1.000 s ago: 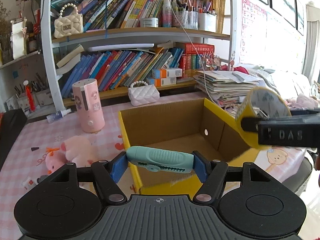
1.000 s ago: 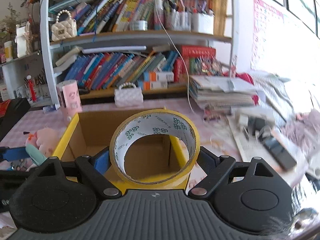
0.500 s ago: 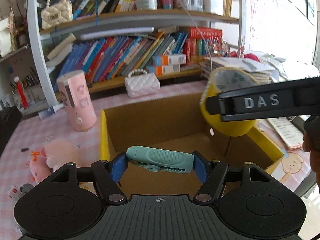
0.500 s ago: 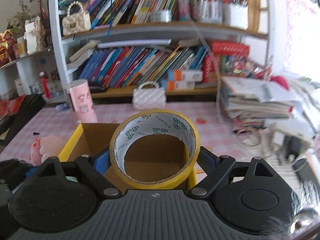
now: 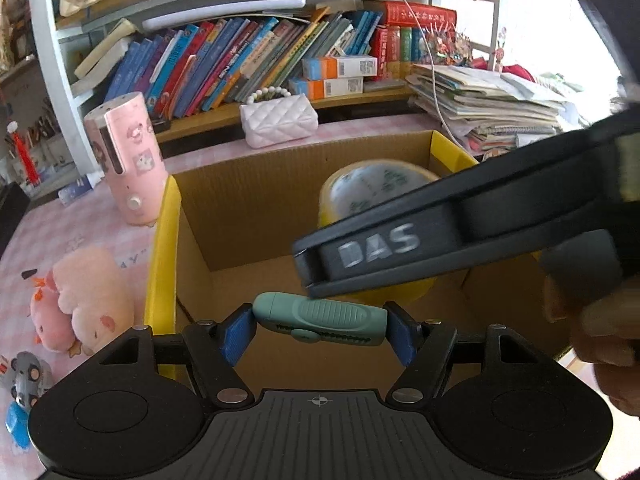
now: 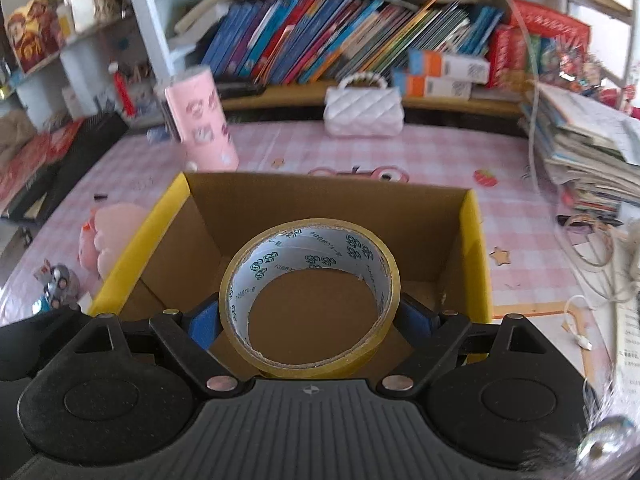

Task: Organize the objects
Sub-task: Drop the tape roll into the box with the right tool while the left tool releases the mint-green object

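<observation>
Leftmost, a pink plush toy (image 5: 86, 296) lies on the pink checked table (image 6: 440, 168), just beside an open cardboard box (image 5: 248, 208) with yellow flaps. A pink cylinder (image 5: 128, 160) stands behind the toy. Over the box, the left hand-held gripper (image 5: 320, 320) clamps a teal utility knife (image 5: 320, 318) crosswise between its blue pads. Further right, the right hand-held gripper (image 6: 310, 312) squeezes a roll of yellow tape (image 6: 310, 300), also above the box's open interior.
</observation>
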Action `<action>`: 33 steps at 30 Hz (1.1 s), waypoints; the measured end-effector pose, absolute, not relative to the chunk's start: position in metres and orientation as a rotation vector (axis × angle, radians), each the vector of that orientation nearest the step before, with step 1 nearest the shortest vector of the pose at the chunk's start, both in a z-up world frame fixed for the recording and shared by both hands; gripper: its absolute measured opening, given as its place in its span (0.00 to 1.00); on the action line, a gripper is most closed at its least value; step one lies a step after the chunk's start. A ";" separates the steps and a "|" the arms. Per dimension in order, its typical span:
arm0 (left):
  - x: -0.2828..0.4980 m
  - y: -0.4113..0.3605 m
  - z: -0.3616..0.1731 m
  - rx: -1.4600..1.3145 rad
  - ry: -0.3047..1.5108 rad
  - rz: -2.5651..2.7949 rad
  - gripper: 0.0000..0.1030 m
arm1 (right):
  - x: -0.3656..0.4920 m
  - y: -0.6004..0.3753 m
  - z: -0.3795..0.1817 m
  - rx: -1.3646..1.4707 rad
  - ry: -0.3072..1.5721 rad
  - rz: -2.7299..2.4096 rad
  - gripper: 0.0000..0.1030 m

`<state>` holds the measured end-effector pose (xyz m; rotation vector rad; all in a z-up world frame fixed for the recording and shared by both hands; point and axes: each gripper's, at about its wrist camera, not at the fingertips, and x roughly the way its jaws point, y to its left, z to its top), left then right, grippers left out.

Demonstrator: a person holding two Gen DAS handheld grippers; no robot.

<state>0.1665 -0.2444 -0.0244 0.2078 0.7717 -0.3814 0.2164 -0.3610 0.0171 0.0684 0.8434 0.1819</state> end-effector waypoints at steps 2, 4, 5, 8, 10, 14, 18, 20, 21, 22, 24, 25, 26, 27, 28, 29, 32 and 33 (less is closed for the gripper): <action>0.168 -0.247 -0.025 0.210 0.779 -0.386 0.67 | 0.224 -0.359 0.013 0.061 0.870 0.192 0.85; 0.169 -0.249 -0.027 0.220 0.789 -0.387 0.67 | 0.230 -0.357 0.009 0.054 0.894 0.207 0.85; 0.169 -0.250 -0.028 0.225 0.794 -0.387 0.67 | 0.233 -0.357 0.007 0.053 0.905 0.214 0.85; 0.170 -0.252 -0.031 0.235 0.807 -0.390 0.67 | 0.239 -0.355 0.001 0.059 0.940 0.235 0.85; 0.171 -0.252 -0.032 0.236 0.814 -0.391 0.67 | 0.241 -0.354 -0.002 0.057 0.957 0.239 0.85; 0.173 -0.253 -0.034 0.237 0.825 -0.390 0.67 | 0.243 -0.353 -0.006 0.056 0.977 0.238 0.85; 0.173 -0.254 -0.035 0.239 0.834 -0.391 0.67 | 0.246 -0.353 -0.007 0.046 0.984 0.212 0.85; 0.174 -0.254 -0.036 0.240 0.836 -0.391 0.67 | 0.247 -0.355 -0.009 0.058 0.990 0.195 0.85; 0.174 -0.254 -0.036 0.241 0.837 -0.391 0.67 | 0.248 -0.355 -0.009 0.061 0.990 0.194 0.85; 0.174 -0.254 -0.037 0.241 0.837 -0.391 0.67 | 0.248 -0.355 -0.009 0.060 0.991 0.190 0.85; 0.174 -0.254 -0.037 0.243 0.837 -0.391 0.67 | 0.249 -0.354 -0.010 0.052 0.993 0.185 0.85; 0.174 -0.254 -0.037 0.243 0.836 -0.391 0.67 | 0.249 -0.353 -0.010 0.048 0.996 0.185 0.85; 0.174 -0.254 -0.037 0.242 0.836 -0.391 0.67 | 0.250 -0.353 -0.010 0.046 1.000 0.187 0.85; 0.175 -0.254 -0.037 0.241 0.836 -0.391 0.67 | 0.250 -0.353 -0.011 0.046 1.005 0.189 0.85; 0.175 -0.255 -0.037 0.240 0.835 -0.391 0.67 | 0.251 -0.354 -0.011 0.047 1.009 0.191 0.85; 0.174 -0.255 -0.036 0.239 0.831 -0.390 0.67 | 0.251 -0.353 -0.011 0.047 1.012 0.192 0.85; 0.174 -0.254 -0.034 0.235 0.817 -0.390 0.68 | 0.251 -0.353 -0.011 0.045 1.013 0.192 0.85; 0.173 -0.254 -0.033 0.231 0.812 -0.391 0.69 | 0.251 -0.354 -0.011 0.046 1.013 0.192 0.85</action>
